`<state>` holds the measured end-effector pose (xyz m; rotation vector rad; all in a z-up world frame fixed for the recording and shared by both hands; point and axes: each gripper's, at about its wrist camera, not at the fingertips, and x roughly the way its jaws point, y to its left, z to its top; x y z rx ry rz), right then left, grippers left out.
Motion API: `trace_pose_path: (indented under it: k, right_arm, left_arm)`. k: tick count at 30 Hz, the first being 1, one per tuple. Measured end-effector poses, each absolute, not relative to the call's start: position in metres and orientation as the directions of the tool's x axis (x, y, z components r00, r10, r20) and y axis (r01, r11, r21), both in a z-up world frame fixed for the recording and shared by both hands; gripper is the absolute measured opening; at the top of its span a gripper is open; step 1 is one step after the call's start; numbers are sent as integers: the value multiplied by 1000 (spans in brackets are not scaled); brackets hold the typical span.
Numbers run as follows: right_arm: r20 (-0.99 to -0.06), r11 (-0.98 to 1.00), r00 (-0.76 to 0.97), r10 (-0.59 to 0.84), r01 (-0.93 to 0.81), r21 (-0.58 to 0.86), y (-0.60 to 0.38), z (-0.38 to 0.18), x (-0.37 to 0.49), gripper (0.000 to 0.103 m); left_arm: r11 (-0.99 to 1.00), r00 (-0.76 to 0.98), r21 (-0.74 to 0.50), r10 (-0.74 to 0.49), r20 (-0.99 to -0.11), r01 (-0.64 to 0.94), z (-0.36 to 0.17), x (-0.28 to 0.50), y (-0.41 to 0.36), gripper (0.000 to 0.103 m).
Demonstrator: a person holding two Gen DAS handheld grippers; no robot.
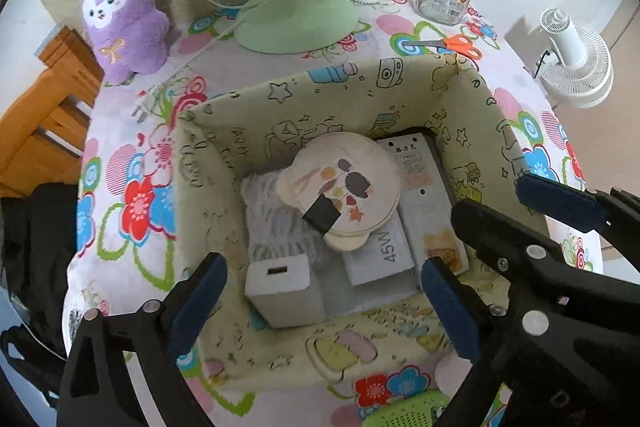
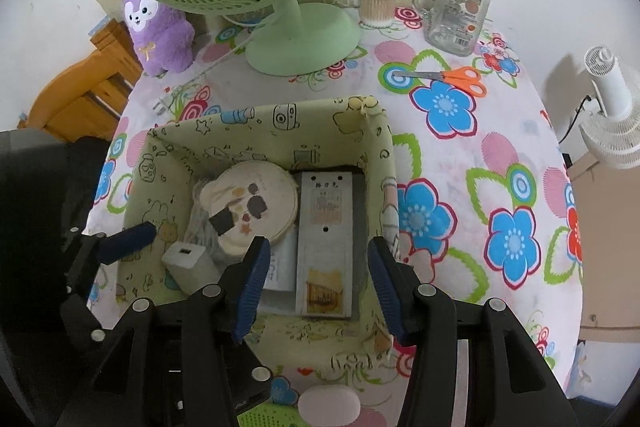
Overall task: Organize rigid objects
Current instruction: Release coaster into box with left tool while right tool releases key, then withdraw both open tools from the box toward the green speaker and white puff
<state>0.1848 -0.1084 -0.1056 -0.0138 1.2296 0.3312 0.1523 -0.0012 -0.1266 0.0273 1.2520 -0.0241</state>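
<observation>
Seemingly, charger (image 1: 286, 285) between left gripper (image 1: 324, 301) fingers.

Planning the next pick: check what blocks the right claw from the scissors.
The fabric bin's far wall stands between the right claw and the orange-handled scissors, which lie on the tablecloth just beyond the bin's back right corner. Past that wall, nothing visible blocks them.

Soft, even indoor light, no glare. The white fan (image 2: 612, 107) casts a faint shadow toward nine o'clock. Fisheye bending and black vignette ring both views; focus stays fairly sharp.
</observation>
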Motion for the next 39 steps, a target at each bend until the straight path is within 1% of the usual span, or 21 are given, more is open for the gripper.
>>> trace_pose_path:
  k: [4,12,17,22,27,29,39]
  right_arm:
    - [-923,955,301,241,-243,170,-112,-101,173,55]
    - [-916,963,330,228,-218,161,-124,-87,150,55]
    - [-909,964,349,226,-214,157,-130,-77,137,60]
    - [-904,964,366,222,-225,145,-132,-69,125,62]
    - [-900,962,376,219,-235,136,-133,-64,113,68]
    - [-899,962,381,217,-238,132,-133,-61,109,72]
    - [-892,967,409,192,-235,100,-134,-50,87,81]
  left_arm:
    - [1000,321,-9,-17,-947,25,-119,143,2,99]
    - [1000,344,2,-4,-939,17,-106,119,3,100]
    - [1000,356,3,1,-934,6,-99,106,7,100]
    - [1000,373,-1,2,-928,-8,-92,93,8,100]
    - [1000,386,-7,-5,-922,-4,-86,82,7,100]
    - [1000,387,-11,-10,-922,-1,-85,79,7,100]
    - [999,410,-26,-40,-911,40,-74,58,6,100]
